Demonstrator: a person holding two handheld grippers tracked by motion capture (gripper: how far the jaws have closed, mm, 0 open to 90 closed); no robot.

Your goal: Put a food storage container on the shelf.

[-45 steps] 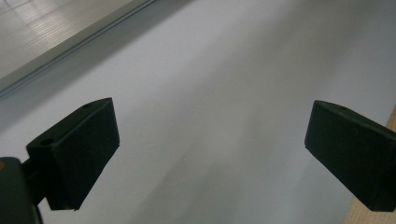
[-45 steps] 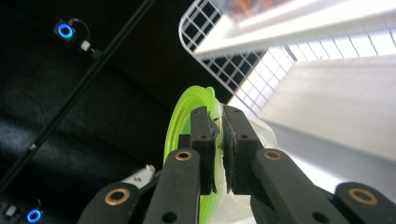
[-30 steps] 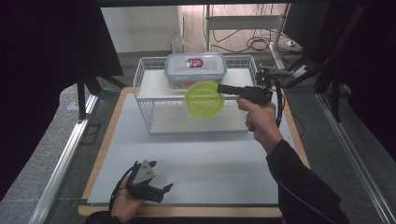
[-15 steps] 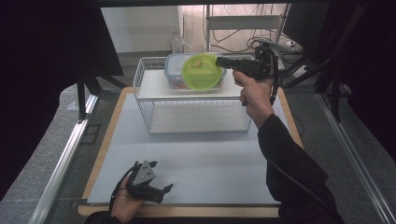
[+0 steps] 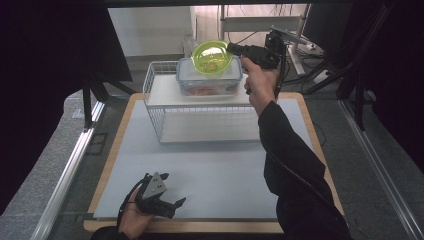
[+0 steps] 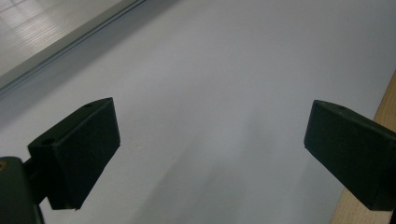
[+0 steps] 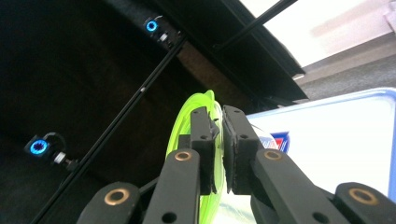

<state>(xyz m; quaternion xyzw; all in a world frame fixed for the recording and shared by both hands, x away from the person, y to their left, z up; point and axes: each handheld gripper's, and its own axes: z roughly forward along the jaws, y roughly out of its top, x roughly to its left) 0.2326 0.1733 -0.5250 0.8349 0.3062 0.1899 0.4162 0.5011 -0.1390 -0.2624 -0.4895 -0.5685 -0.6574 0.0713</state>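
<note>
My right gripper point(image 5: 233, 48) is shut on the rim of a translucent green bowl point(image 5: 212, 57), which hangs tilted on edge above a clear lidded container point(image 5: 210, 84). That container sits on top of a white wire rack point(image 5: 160, 112) at the back of the table. In the right gripper view the jaws point(image 7: 219, 135) pinch the bowl's rim point(image 7: 187, 123), with the container's lid point(image 7: 327, 140) beyond. My left gripper point(image 5: 174, 190) rests in a hand near the table's front edge. Its jaws point(image 6: 210, 149) stand wide open over the bare mat.
The grey mat point(image 5: 215, 170) lies on a wooden board point(image 5: 117, 135). Dark frame posts and cables stand behind and to the right of the rack. A metal rail point(image 5: 70, 165) runs along the left side of the table.
My right gripper has carried the green bowl up and away from in front of the rack to above the container. The left gripper has stayed where it was.
</note>
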